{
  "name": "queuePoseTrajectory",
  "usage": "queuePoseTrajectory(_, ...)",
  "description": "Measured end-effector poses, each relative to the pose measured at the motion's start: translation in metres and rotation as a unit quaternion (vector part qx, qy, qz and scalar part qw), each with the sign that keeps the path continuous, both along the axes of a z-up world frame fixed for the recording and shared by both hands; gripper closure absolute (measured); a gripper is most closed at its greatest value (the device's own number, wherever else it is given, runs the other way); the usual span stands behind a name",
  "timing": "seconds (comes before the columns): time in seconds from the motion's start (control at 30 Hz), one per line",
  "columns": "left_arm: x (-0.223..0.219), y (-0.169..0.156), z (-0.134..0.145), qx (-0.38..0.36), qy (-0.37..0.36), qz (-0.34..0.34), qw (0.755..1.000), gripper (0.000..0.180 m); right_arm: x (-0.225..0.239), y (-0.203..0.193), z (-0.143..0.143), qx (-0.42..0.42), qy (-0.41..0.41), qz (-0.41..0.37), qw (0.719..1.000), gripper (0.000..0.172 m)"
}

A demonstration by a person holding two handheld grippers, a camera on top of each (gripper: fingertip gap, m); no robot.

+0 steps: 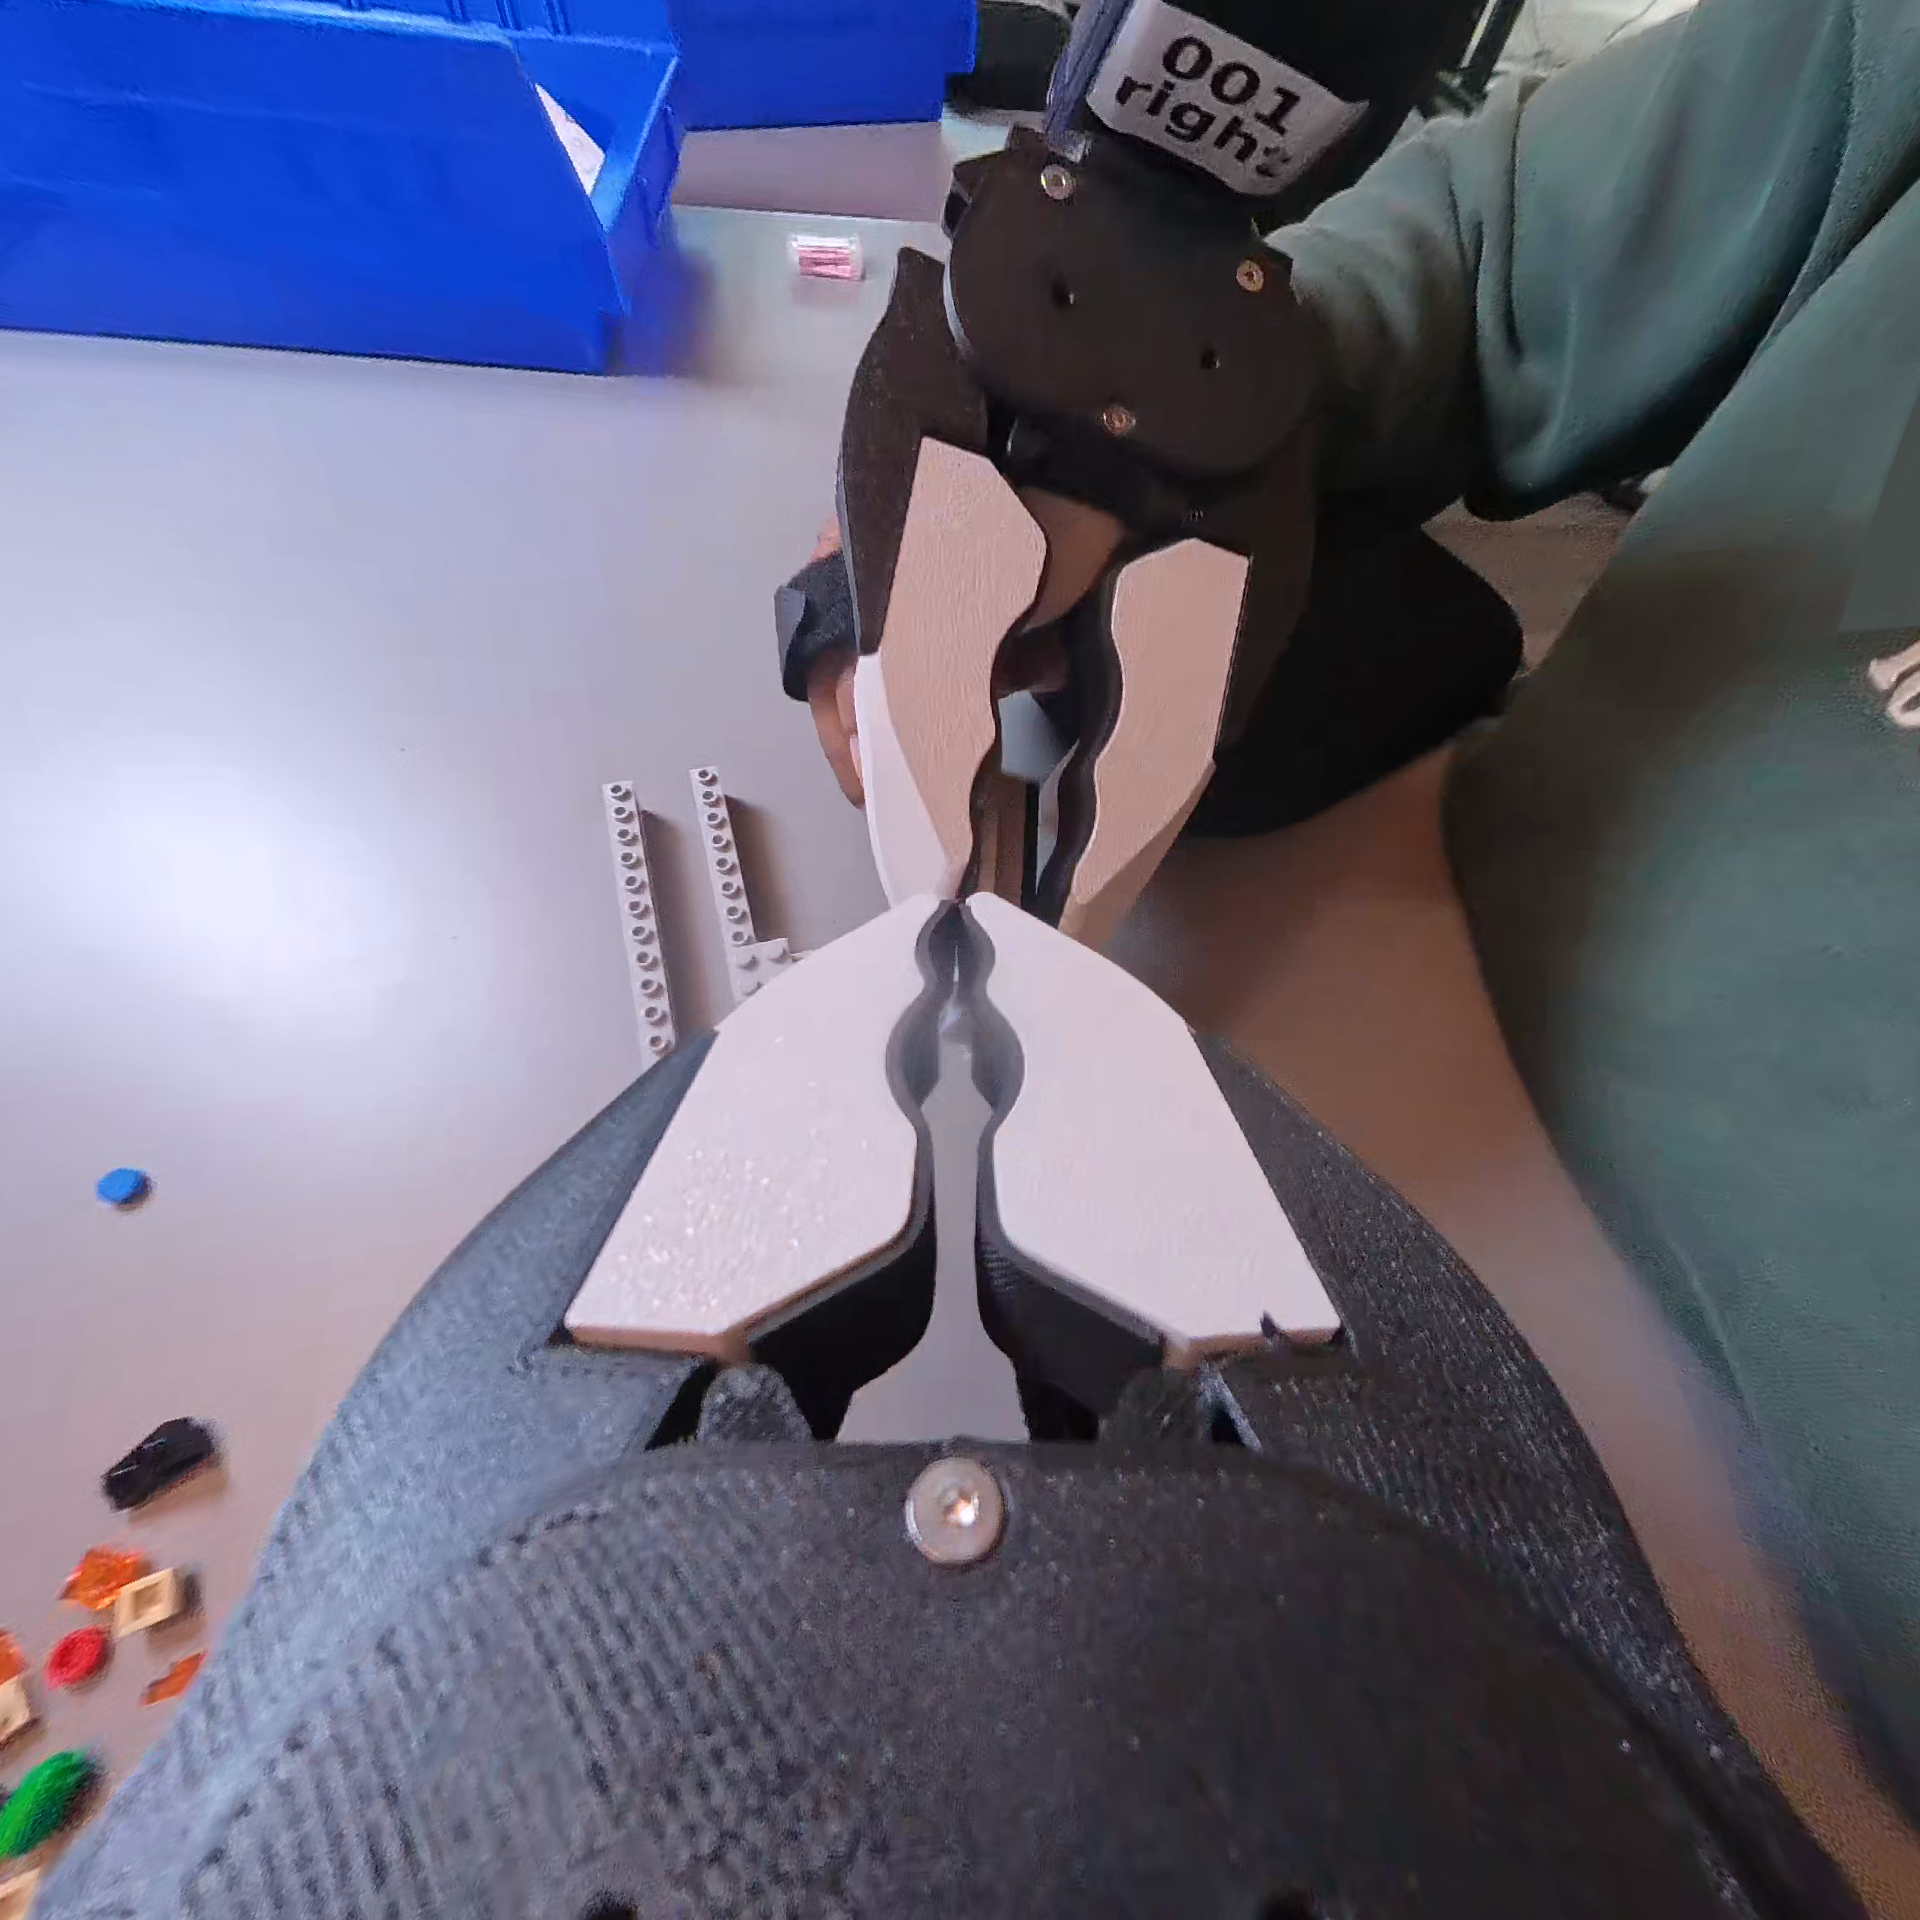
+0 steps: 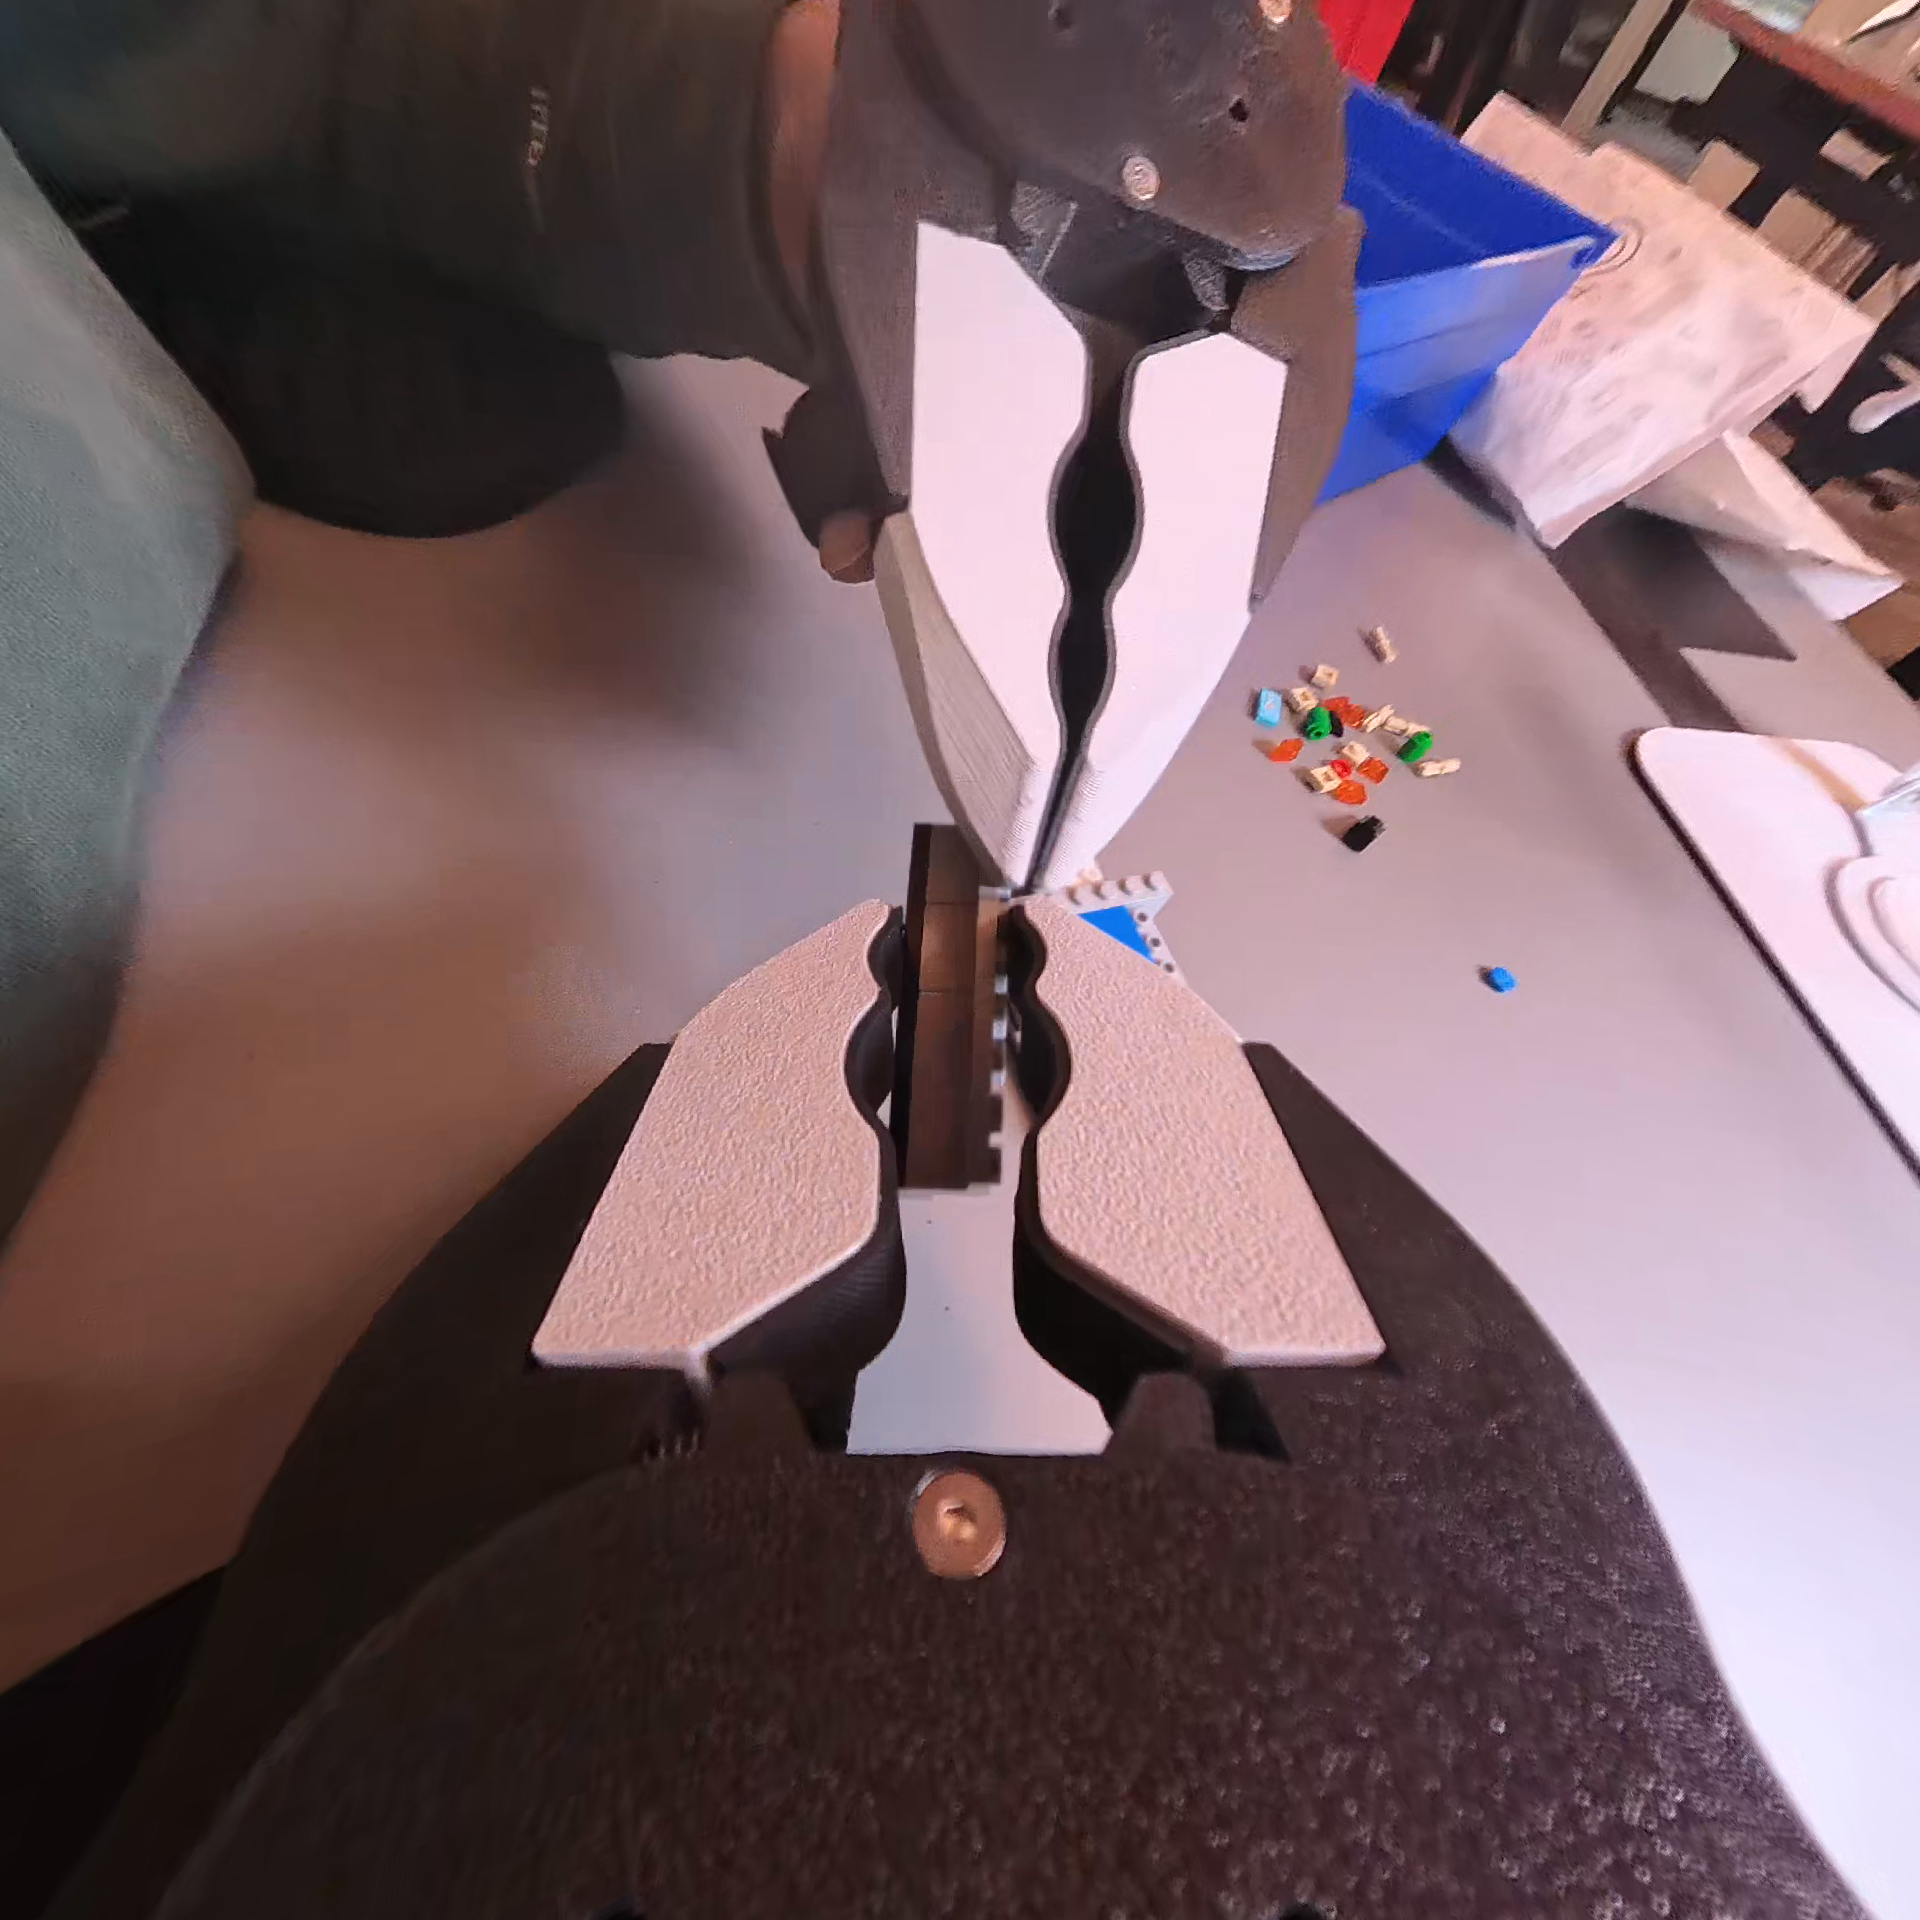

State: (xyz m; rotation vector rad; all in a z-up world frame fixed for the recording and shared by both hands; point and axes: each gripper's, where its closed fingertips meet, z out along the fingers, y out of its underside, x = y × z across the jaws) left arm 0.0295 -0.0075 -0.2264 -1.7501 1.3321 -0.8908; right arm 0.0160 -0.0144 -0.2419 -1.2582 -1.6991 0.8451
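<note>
Grey table (image 2: pixel 1558 1143) under both tools; motion blur smears the frame edges. Right gripper (image 2: pixel 951 914), centre of its own view, is clamped on a dark brick assembly (image 2: pixel 940 997) with a grey studded edge; both pads press its sides, and its lower part is hidden between the fingers. Left gripper (image 2: pixel 1029 878) comes down from the top of that view, fingers fully together, tips touching the assembly's far corner; whether they pinch anything there is hard to make out. Grey studded plate with a blue panel (image 2: pixel 1127 914) is half hidden behind the right finger. Blue bin (image 2: pixel 1455 312), upper right, is cut off, its contents unseen. Loose small bricks (image 2: pixel 1351 727) lie at right.
</note>
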Motion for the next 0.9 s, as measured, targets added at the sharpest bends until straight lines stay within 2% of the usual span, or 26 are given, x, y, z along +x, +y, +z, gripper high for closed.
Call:
queuePoseTrajectory(0.1,-0.009,0.003,0.005,0.060,0.020,0.007,0.998,0.180,0.003,0.008,0.009,0.006,0.021,-0.012,1.000,0.153)
queuePoseTrajectory(0.3,-0.005,0.004,0.003,0.087,0.026,0.012,0.996,0.164,0.002,0.003,0.014,0.035,0.035,-0.002,0.999,0.153)
queuePoseTrajectory(0.37,-0.004,-0.001,-0.002,0.082,0.031,-0.003,0.996,0.174,0.002,0.002,0.012,0.040,0.030,0.000,0.999,0.153)
queuePoseTrajectory(0.5,-0.007,0.000,0.000,0.099,0.045,-0.003,0.994,0.175,0.002,0.005,0.014,0.038,0.046,-0.004,0.998,0.152)
queuePoseTrajectory(0.57,-0.011,0.004,0.005,0.096,0.034,0.006,0.995,0.175,0.006,0.013,0.017,0.027,0.050,-0.017,0.998,0.143)
queuePoseTrajectory(0.63,-0.012,0.003,0.008,0.071,0.017,0.005,0.997,0.175,0.009,0.013,0.019,0.023,0.058,-0.007,0.998,0.143)
queuePoseTrajectory(0.67,-0.012,0.001,0.010,0.059,0.004,0.002,0.998,0.175,0.009,0.009,0.021,0.029,0.064,0.004,0.998,0.149)
queuePoseTrajectory(0.73,-0.011,-0.003,0.013,0.013,-0.022,-0.005,1.000,0.174,0.009,0.002,0.025,0.066,0.076,0.018,0.995,0.152)
queuePoseTrajectory(0.8,-0.009,-0.011,0.022,-0.092,-0.084,-0.021,0.992,0.173,0.010,-0.008,0.037,0.119,0.107,0.037,0.986,0.152)
queuePoseTrajectory(0.9,-0.015,-0.001,0.029,-0.223,-0.167,-0.007,0.960,0.175,0.011,-0.025,0.040,0.219,0.115,0.075,0.966,0.153)
